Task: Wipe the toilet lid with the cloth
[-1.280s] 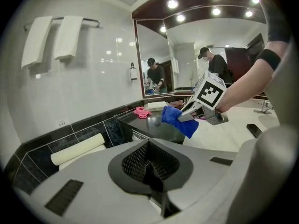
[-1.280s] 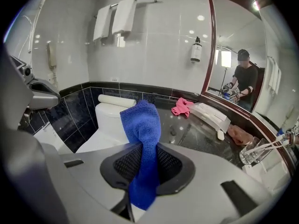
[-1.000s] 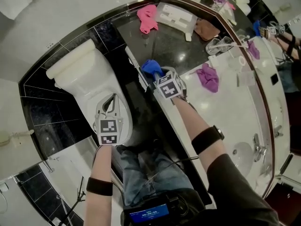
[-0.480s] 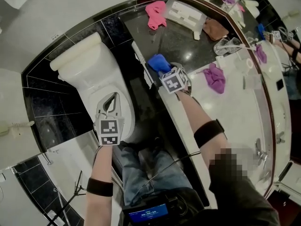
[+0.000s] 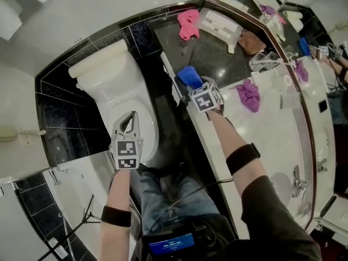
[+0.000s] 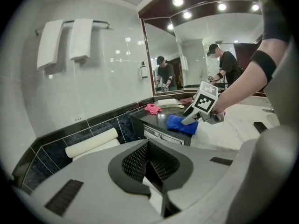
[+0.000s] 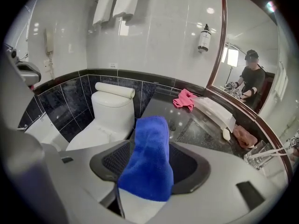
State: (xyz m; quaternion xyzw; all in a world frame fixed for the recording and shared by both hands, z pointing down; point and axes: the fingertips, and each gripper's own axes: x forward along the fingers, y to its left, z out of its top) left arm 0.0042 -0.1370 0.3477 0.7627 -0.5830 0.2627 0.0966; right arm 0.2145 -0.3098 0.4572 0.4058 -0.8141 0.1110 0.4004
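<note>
Left gripper was held over the near end of the closed white toilet lid, jaws pressed together, nothing pinched. Contact with the lid could not be told.

Right gripper was held at the near left corner of the black counter. Its jaws had just been opening and were spread wide. The blue cloth was seen between them, bunched upright and not squeezed by either pad. The cloth was sitting on that counter corner, right of the toilet and apart from the lid.

The counter's left edge, with a metal-trimmed drawer front, was found between the cloth and the toilet. The cistern was set at the far end of the lid against a black-tiled wall band.

Other things noted on the black counter: a pink cloth at the far edge, a white tray just right of it, a brown cloth further right. A purple cloth was lying on the white marble vanity top, right of the right gripper, with a tap at the near right. A mirror was mounted above the vanity, a soap bottle on the wall beside it. White towels were hung on a rail above the toilet, and a wall phone was seen on the left.
</note>
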